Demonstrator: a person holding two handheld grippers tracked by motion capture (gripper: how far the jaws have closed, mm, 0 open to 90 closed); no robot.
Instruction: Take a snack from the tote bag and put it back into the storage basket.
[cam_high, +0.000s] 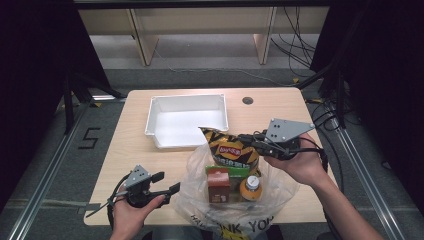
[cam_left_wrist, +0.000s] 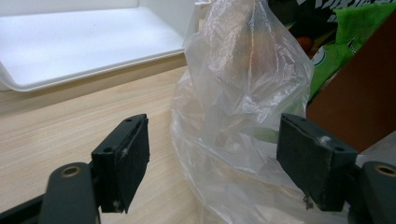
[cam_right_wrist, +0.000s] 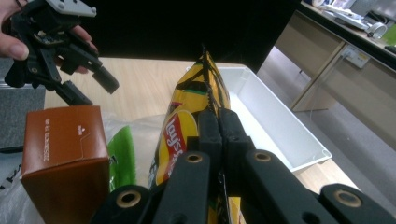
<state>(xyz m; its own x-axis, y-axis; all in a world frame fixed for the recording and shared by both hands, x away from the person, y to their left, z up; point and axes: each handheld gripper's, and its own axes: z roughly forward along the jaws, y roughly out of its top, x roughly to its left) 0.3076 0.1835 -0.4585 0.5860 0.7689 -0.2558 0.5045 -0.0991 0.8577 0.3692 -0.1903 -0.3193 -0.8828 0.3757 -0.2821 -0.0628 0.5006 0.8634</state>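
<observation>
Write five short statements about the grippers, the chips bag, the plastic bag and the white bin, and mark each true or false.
1. The right gripper is clamped on the yellow chips bag. True.
2. The left gripper is shut on the plastic bag. False: its jaws stand open, with a fold of the bag between them.
3. The white bin holds the brown carton. False: the carton sits in the plastic bag, and the bin looks empty.
4. An orange-capped bottle lies in the plastic bag. True.
5. The chips bag lies flat on the table. False: it is held upright.
</observation>
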